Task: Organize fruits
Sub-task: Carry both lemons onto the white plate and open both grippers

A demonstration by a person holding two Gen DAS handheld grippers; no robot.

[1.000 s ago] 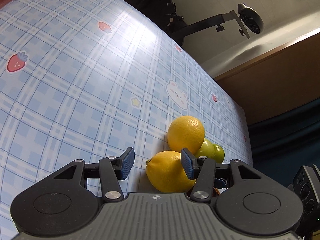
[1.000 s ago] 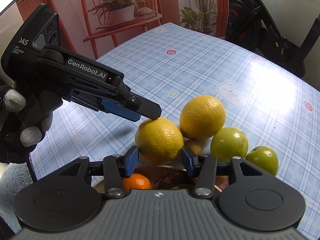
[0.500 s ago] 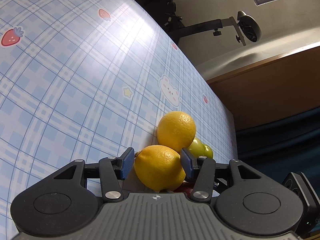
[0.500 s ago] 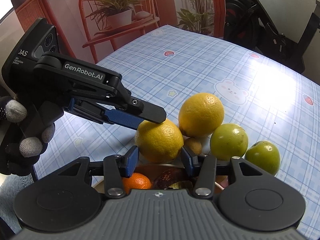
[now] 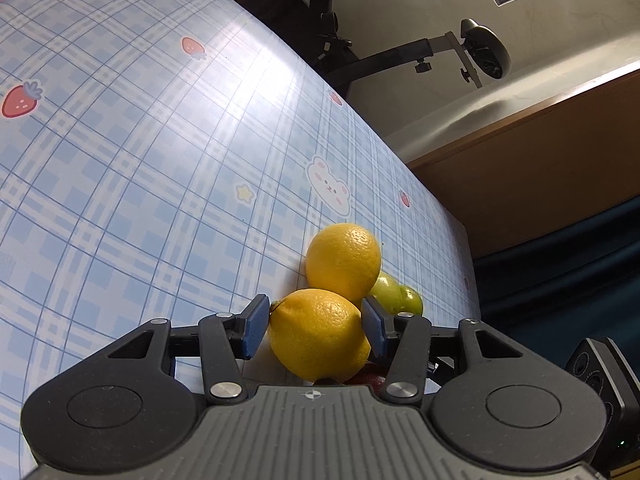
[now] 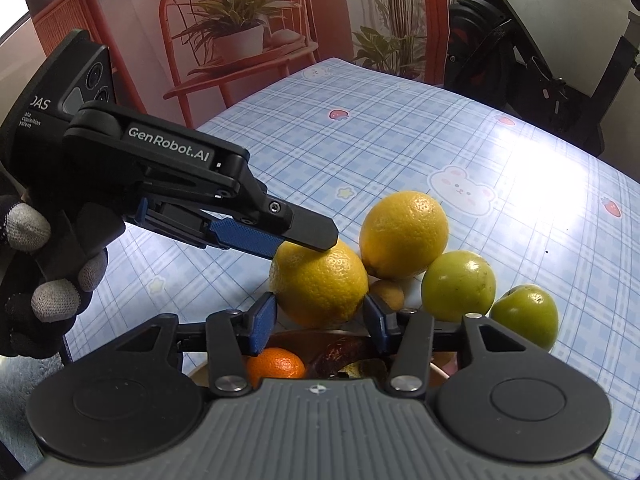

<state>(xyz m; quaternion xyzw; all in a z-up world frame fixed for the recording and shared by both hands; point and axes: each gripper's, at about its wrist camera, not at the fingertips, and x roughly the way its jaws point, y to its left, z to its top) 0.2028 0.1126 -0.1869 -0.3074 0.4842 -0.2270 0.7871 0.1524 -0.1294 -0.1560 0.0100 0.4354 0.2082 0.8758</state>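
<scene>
A near lemon (image 5: 318,332) (image 6: 318,284) lies on the blue checked tablecloth (image 5: 120,168), touching a second lemon (image 5: 343,262) (image 6: 404,234). Two green fruits (image 6: 458,286) (image 6: 524,316) lie to its right. My left gripper (image 5: 314,326) is open with its blue pads on either side of the near lemon, seen from the side in the right wrist view (image 6: 304,236). My right gripper (image 6: 320,322) is open and empty, just in front of the near lemon and above a bowl (image 6: 438,368) holding an orange (image 6: 275,364) and a dark fruit.
A small brownish fruit (image 6: 386,292) sits between the lemons. An exercise bike (image 6: 532,60) stands behind the table's far edge. A red chair with potted plants (image 6: 240,36) stands beyond the table. A gloved hand (image 6: 44,280) holds the left gripper.
My left gripper has slid sideways and forward so the near lemon now sits between its open pads. The right gripper has hardly moved.
</scene>
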